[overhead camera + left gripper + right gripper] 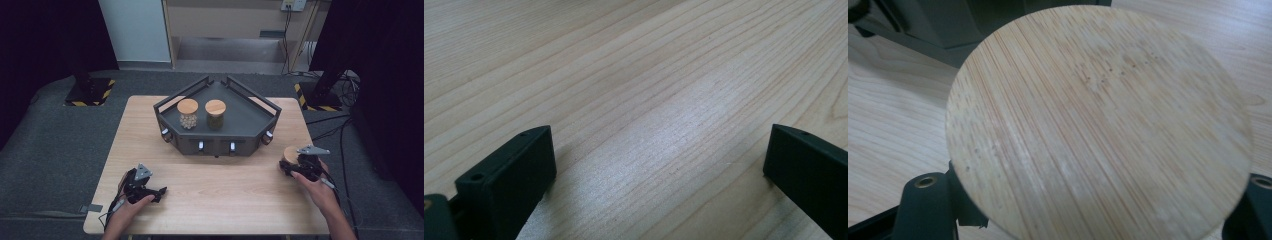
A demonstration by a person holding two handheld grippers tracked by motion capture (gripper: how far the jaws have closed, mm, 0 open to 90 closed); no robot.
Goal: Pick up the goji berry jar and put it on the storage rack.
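Observation:
A jar with a round bamboo lid (290, 153) stands on the wooden table (225, 205) near its right edge. My right gripper (292, 164) is shut on that jar, one black jaw at each side below the lid (1098, 115). In the right gripper view the lid hides the jar's body and contents. My left gripper (159, 193) rests at the front left of the table, lying low and pointing right. Its jaws stand wide apart in the left gripper view (659, 160), with bare wood between them.
A dark grey angular tray (250, 135) with rails sits at the table's far middle. It holds two lidded jars, one with pale round pieces (188, 114) and one with dark green contents (215, 115). Cables trail off the right side.

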